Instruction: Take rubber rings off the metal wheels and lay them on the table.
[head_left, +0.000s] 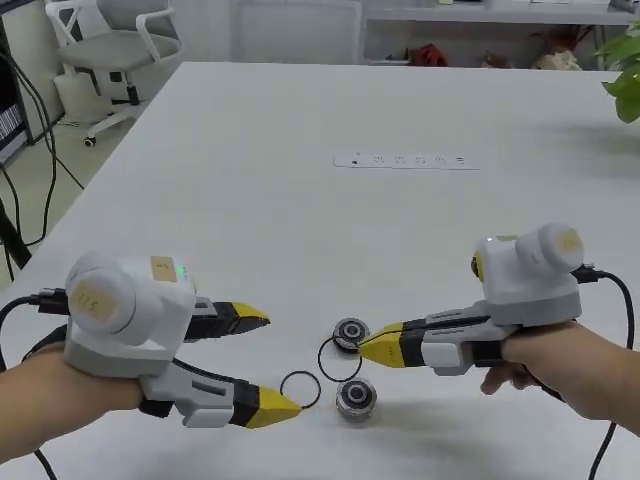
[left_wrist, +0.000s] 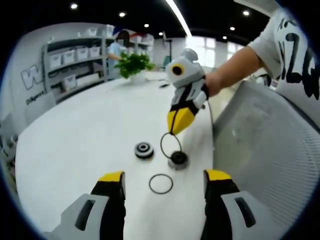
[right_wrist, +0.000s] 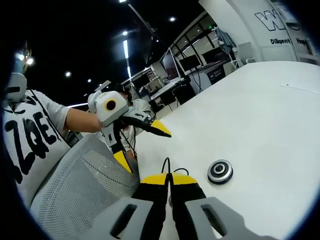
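Note:
Two metal wheels (head_left: 350, 333) (head_left: 356, 397) lie on the white table (head_left: 300, 200) near its front edge. My right gripper (head_left: 372, 346) is shut on a thin black rubber ring (head_left: 336, 361), which hangs as a loop between the two wheels. In the left gripper view this held ring (left_wrist: 170, 144) dangles from the right gripper (left_wrist: 177, 126) just above one wheel (left_wrist: 178, 160); the other wheel (left_wrist: 144, 150) sits to its left. A second ring (head_left: 300, 388) (left_wrist: 161, 183) lies flat on the table in front of my open left gripper (head_left: 262, 362) (left_wrist: 165, 177). The right gripper view has a wheel (right_wrist: 220, 171).
A white power strip (head_left: 405, 160) lies mid-table. An office chair (head_left: 110, 50) stands at the far left and a green plant (head_left: 625, 75) at the far right edge. A grey mesh chair back (left_wrist: 265, 145) is close behind the grippers.

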